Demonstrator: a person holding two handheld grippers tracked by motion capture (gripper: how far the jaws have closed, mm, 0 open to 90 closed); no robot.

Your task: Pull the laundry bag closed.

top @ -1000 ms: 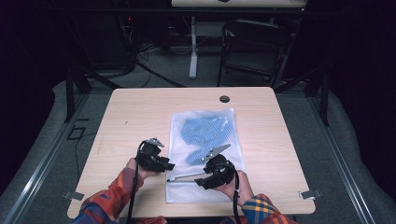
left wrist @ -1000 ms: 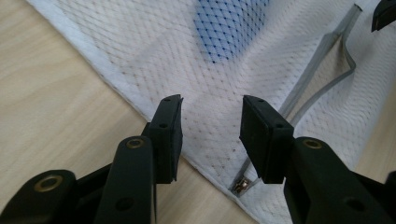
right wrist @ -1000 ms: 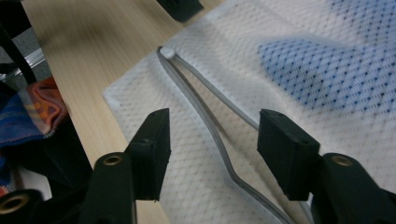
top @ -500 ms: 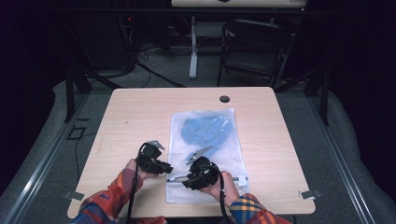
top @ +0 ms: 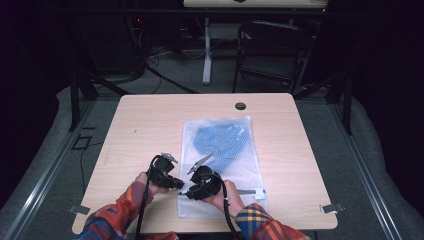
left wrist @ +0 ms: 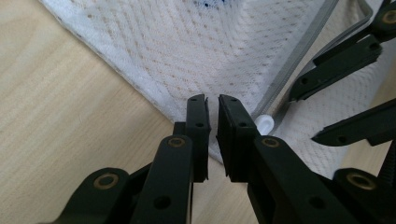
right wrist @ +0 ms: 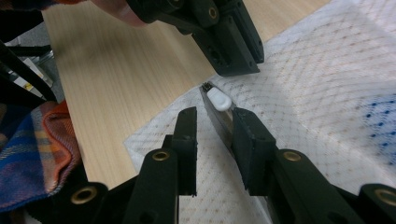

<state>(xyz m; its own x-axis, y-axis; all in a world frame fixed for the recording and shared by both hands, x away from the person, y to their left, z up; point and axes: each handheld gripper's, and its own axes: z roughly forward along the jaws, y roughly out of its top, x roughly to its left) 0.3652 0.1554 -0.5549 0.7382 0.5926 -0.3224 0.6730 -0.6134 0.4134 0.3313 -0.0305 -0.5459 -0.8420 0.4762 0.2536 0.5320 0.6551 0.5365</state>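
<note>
Two grippers meet at the near left corner of a white mesh laundry bag (top: 220,165) that lies flat on the wooden table (top: 150,125), with a blue garment (top: 222,145) showing through its far half. By the look of it the step in hand is working the bag's zipper: one gripper pins the fabric while the other goes for the slider. The left gripper (top: 181,185) sits right at the bag's corner, and in the left gripper view (left wrist: 212,133) its jaws have just been closing and now stand almost together, a thin slit between them, with the edge of the mesh at their tips; whether they truly pinch the cloth I cannot tell for sure. The right gripper (top: 186,195) comes in just beside it, and in the right gripper view (right wrist: 212,154) its jaws have also been closing but stand narrowly apart, straddling the zipper track (right wrist: 219,123), not pressing on it. The small white zipper pull (right wrist: 218,99) lies just beyond those tips. Next, I'd judge, the right gripper must edge forward and close on that pull, then draw it along the track while the left keeps the corner from sliding.
</note>
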